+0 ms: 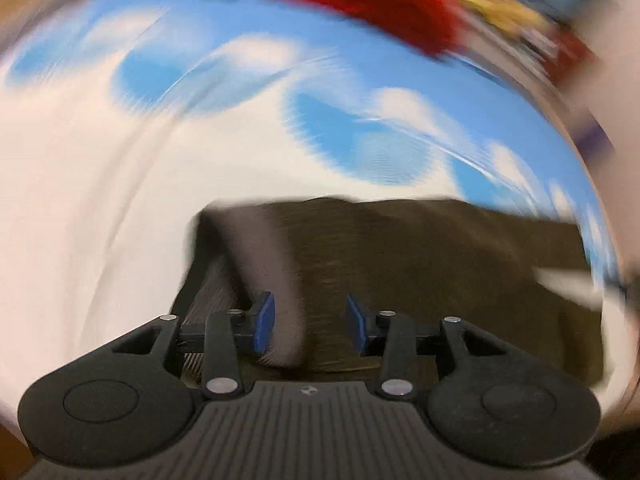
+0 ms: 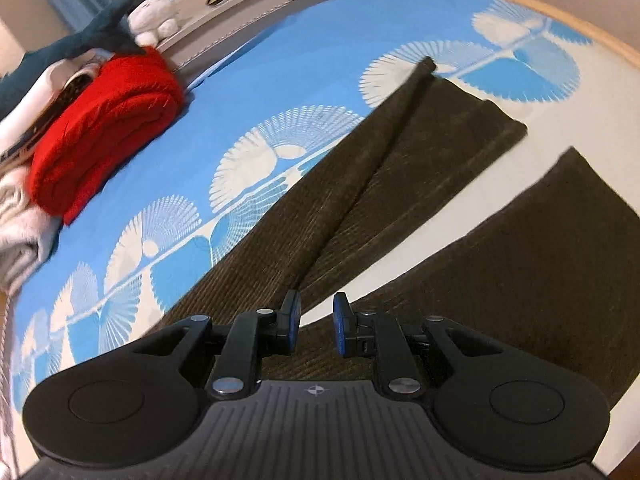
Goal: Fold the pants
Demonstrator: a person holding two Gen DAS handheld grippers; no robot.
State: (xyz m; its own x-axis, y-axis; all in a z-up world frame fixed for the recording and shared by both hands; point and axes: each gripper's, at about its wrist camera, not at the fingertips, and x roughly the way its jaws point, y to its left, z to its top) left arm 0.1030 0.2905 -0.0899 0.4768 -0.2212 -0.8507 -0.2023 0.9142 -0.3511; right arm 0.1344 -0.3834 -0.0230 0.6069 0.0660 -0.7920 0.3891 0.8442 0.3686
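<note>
Dark brown corduroy pants point(image 2: 360, 184) lie on a bed with a blue and white patterned cover point(image 2: 280, 60). In the right wrist view two legs spread away from me, one point(image 2: 560, 248) to the right. My right gripper point(image 2: 316, 324) is open, just above the fabric near where the legs meet. In the blurred left wrist view, my left gripper point(image 1: 310, 322) is open over one end of the pants point(image 1: 400, 264). A paler fold of cloth point(image 1: 272, 276) runs between its blue pads.
A folded red blanket point(image 2: 104, 128) and white laundry point(image 2: 20, 208) sit at the bed's left side, with a dark plush shark point(image 2: 80, 44) and a white plush toy point(image 2: 156, 16) behind. A wooden bed edge point(image 2: 560, 12) curves along the far right.
</note>
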